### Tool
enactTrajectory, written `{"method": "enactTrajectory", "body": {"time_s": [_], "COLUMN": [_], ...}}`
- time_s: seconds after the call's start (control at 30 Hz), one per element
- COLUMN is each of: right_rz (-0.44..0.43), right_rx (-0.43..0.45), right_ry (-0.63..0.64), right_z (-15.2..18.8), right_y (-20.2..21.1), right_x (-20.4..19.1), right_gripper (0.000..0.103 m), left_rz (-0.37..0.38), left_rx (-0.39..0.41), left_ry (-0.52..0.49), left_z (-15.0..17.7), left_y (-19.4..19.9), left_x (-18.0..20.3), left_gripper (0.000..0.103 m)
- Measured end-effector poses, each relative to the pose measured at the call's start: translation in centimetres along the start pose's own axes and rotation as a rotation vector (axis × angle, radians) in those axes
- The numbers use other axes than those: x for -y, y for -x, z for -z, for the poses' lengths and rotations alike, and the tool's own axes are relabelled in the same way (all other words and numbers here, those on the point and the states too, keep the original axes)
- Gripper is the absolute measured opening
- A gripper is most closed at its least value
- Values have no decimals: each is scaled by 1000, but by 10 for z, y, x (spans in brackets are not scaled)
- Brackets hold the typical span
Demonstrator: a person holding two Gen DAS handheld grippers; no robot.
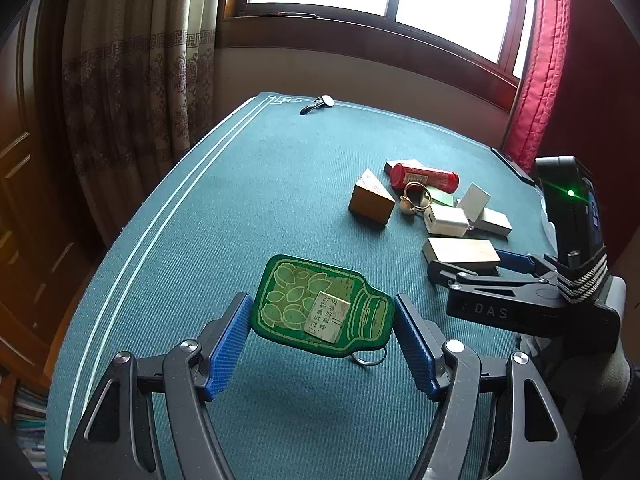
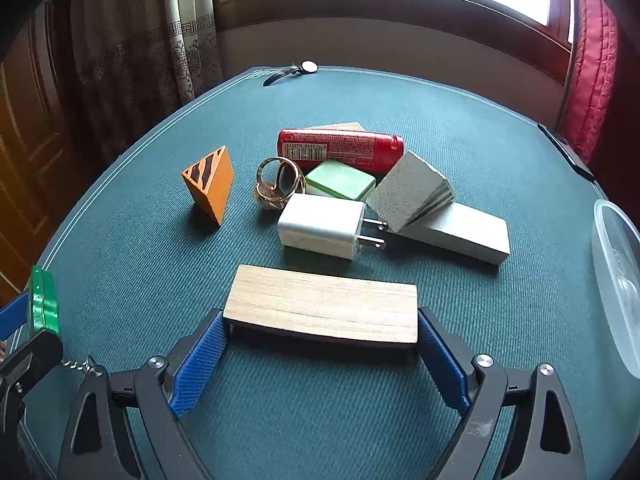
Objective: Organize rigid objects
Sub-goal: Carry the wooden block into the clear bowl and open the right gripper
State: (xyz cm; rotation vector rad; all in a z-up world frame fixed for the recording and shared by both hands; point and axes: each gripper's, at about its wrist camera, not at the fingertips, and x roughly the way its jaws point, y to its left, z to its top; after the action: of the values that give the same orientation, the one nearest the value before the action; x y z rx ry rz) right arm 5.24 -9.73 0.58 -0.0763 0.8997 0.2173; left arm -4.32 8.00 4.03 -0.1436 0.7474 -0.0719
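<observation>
1. Wooden block (image 2: 320,304) nearest, on green table (image 2: 120,240); right tool (image 2: 322,332) clamped across its short ends, blue pads (image 2: 200,360) touching both.
2. Left tool (image 1: 322,320) gripping green bottle-shaped tag (image 1: 320,300) by its edges, lifted off the table, key ring (image 1: 370,358) hanging below.
3. Just behind block: white charger (image 2: 320,224), prongs pointing right; grey slab (image 2: 460,236) with grey tile (image 2: 408,192) leaning on it.
4. Clear plastic container (image 2: 616,280) well apart at right.
5. Further back: orange wedge (image 2: 212,184), gold rings (image 2: 278,182), green tile (image 2: 340,180), red tube (image 2: 340,148) lying sideways.
6. Wristwatch (image 2: 296,70) at far table edge.
</observation>
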Motion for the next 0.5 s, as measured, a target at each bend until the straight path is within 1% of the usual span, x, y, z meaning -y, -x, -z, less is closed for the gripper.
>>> {"method": "enactTrajectory", "body": {"time_s": [0.13, 0.27, 0.5], "right_rz": [-20, -29, -2], "right_rx": [9, 22, 91], "right_ry": [-24, -74, -152], "right_z": [15, 28, 40], "right_y": [13, 27, 59], "right_x": [14, 37, 84], "right_gripper": [94, 94, 94], "left_rz": [-3, -3, 13], "left_rx": [-7, -14, -23], "left_ry": [-9, -28, -77], "left_z": [2, 3, 2], "left_y": [0, 0, 1], "left_x": [7, 18, 46], "left_gripper": [72, 72, 72]}}
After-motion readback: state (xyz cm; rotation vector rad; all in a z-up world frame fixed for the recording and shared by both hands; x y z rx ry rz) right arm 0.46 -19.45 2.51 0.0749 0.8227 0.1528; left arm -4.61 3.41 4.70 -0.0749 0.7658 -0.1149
